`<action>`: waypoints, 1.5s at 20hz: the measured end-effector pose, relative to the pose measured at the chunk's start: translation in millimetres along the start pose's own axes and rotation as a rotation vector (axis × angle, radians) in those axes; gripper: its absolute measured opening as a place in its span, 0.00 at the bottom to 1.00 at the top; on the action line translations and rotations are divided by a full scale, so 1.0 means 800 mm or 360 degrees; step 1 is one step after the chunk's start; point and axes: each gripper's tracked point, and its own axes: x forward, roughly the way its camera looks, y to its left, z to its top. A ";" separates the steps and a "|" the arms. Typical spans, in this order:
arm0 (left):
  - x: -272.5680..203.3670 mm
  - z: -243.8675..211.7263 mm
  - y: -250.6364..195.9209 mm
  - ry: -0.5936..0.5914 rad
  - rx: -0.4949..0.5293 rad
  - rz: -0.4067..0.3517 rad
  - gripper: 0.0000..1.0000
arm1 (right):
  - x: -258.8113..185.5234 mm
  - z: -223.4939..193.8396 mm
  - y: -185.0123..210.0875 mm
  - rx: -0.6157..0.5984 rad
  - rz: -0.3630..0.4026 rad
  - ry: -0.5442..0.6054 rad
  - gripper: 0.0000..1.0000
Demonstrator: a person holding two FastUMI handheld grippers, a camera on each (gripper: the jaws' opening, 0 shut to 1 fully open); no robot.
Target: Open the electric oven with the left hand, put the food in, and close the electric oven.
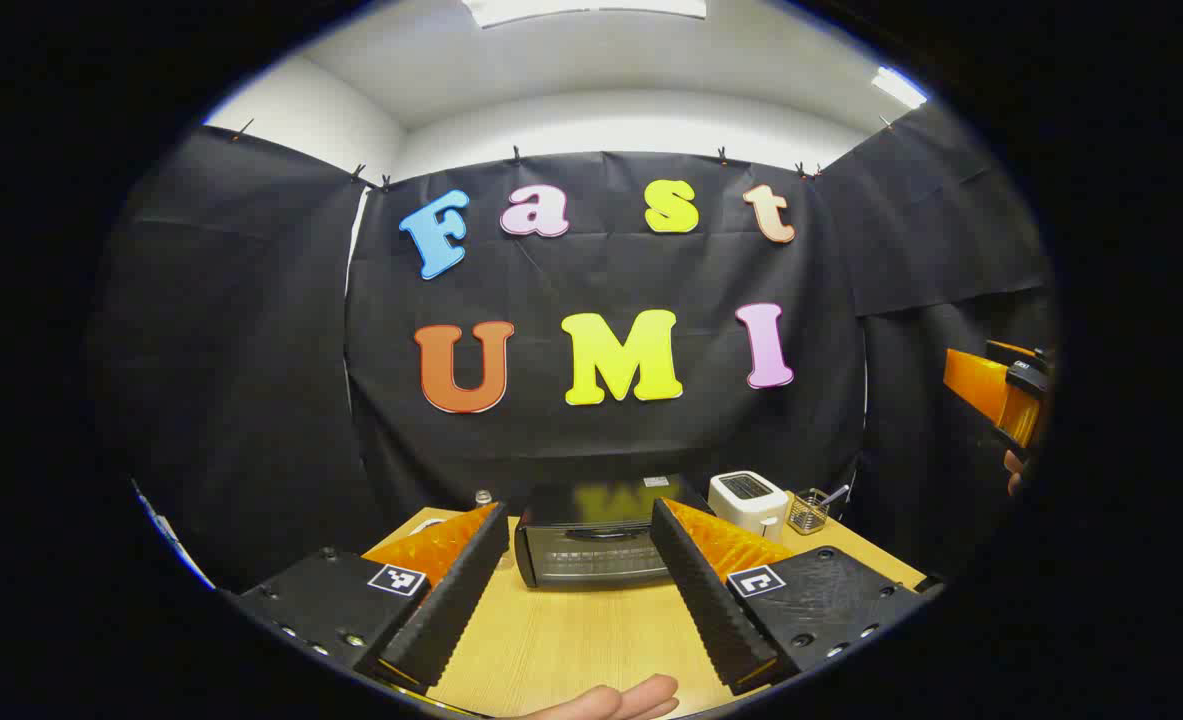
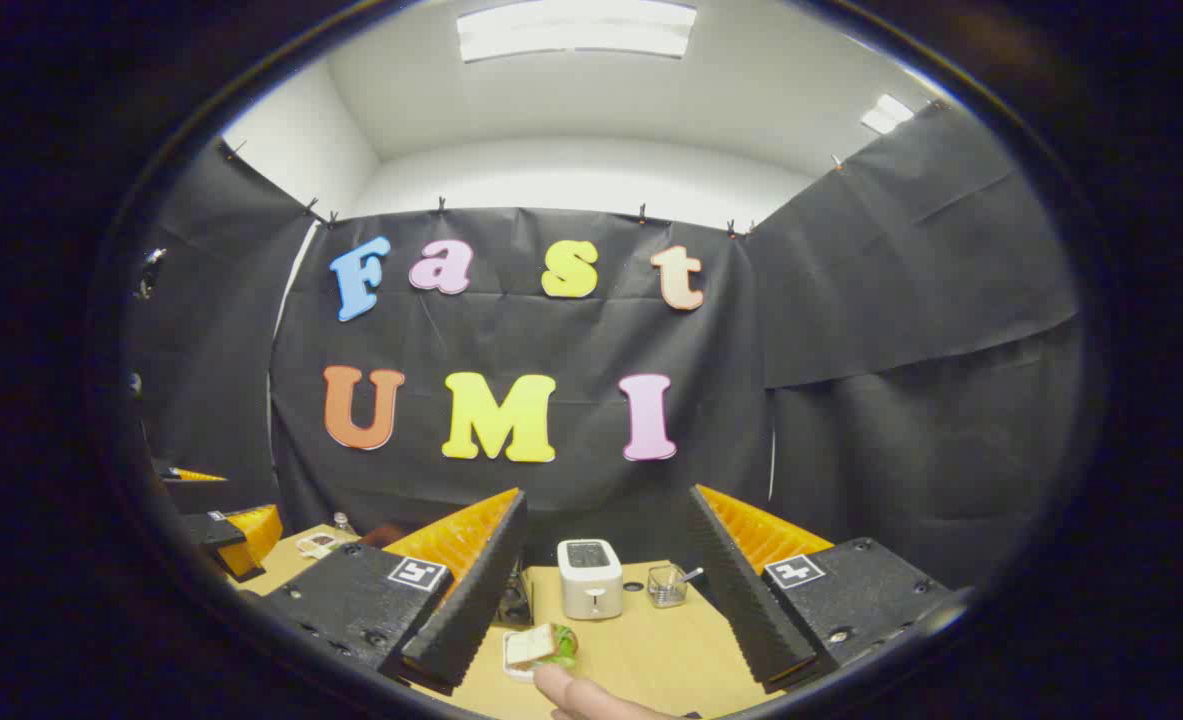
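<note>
The black electric oven (image 1: 591, 548) stands on the wooden table (image 1: 571, 640) with its glass door closed, straight ahead of my left gripper (image 1: 579, 518), which hangs open above the table and holds nothing. In the right gripper view the food, a sandwich (image 2: 541, 645) with green filling on a small plate, lies near the front of the table. My right gripper (image 2: 607, 500) is open and raised above it, empty. One corner of the oven (image 2: 517, 600) peeks out behind its left finger. The right gripper (image 1: 1001, 392) shows at the far right, the left gripper (image 2: 233, 530) at the far left.
A white toaster (image 1: 748, 500) stands right of the oven, with a small glass (image 1: 809, 512) holding a spoon beside it. A little bottle (image 1: 484, 497) sits behind the oven's left corner. A person's finger (image 2: 581, 692) reaches in at the table's front edge. Black cloth walls surround the table.
</note>
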 end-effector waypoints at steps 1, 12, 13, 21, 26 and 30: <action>0.000 -0.001 0.000 0.0001 -0.0005 -0.0002 0.83 | -0.003 0.001 -0.003 0.0001 -0.0017 -0.0016 0.90; 0.005 -0.002 -0.004 -0.0035 -0.0006 -0.0028 0.93 | 0.016 -0.029 -0.018 0.0013 -0.0036 0.0081 1.00; 0.008 -0.001 -0.002 -0.0039 -0.0007 -0.0025 0.94 | 0.019 -0.030 -0.022 0.0016 -0.0037 0.0081 1.00; 0.072 -0.012 -0.006 0.0000 0.0006 -0.0014 0.94 | 0.065 -0.045 -0.039 0.0047 -0.0018 0.0131 1.00; 0.149 -0.037 -0.013 0.0100 -0.0040 -0.0022 0.94 | 0.104 -0.048 -0.041 0.0022 0.0026 0.0140 0.91; 0.219 -0.080 -0.024 0.0257 -0.0047 -0.0045 0.94 | 0.126 -0.061 -0.047 0.0007 0.0017 0.0172 1.00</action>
